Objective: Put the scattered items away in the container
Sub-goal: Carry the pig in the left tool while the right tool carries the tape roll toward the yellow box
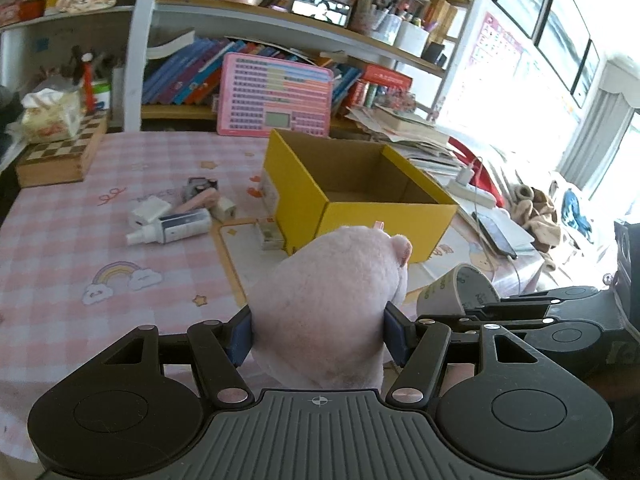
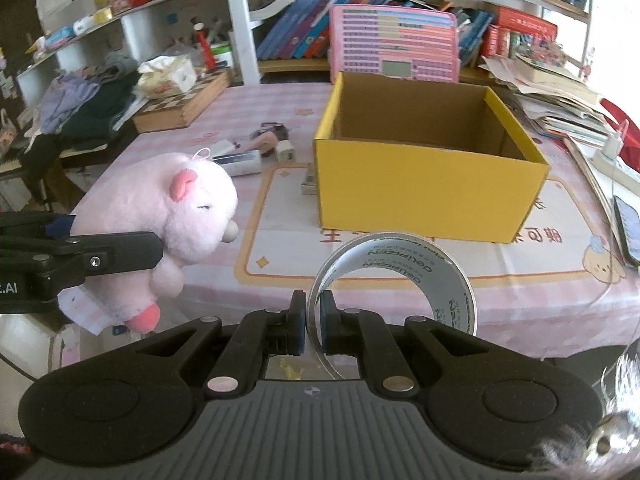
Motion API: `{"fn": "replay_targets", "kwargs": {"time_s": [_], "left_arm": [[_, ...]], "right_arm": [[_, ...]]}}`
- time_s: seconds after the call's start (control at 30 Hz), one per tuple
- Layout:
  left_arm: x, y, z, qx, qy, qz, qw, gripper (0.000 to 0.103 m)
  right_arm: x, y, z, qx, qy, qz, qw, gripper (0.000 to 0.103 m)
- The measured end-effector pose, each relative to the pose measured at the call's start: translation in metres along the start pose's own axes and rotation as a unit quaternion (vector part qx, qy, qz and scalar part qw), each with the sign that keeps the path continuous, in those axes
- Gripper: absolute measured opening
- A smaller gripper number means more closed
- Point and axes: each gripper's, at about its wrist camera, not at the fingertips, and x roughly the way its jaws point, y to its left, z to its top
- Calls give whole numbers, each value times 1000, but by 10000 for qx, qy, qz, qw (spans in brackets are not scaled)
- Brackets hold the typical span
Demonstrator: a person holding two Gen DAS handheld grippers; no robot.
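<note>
While the left tool [image 1: 318, 334] pinches the plush pig [image 1: 332, 304], the right tool [image 2: 313, 322] pinches the tape roll [image 2: 394, 280]; both near the box rim [image 2: 430, 152].

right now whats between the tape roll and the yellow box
Nothing: in the right wrist view only bare printed tablecloth lies between the tape roll and the yellow box.

Home study: crowded bookshelves [image 1: 280, 52], pink checked tablecloth [image 1: 80, 248].
</note>
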Motion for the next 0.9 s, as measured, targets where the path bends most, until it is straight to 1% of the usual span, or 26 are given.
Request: {"fn": "replay_targets", "kwargs": {"time_s": [0.5, 0.7, 0.9], "left_arm": [[26, -16, 15, 303, 176, -150, 9993, 64], [40, -23, 20, 409, 285, -184, 9986, 64], [49, -25, 30, 460, 216, -189, 9985, 64]], "right_arm": [[4, -31, 3, 358, 14, -171, 9992, 7], [9, -47, 5, 518, 94, -213, 9984, 7], [10, -57, 15, 476, 18, -260, 9985, 7]]}}
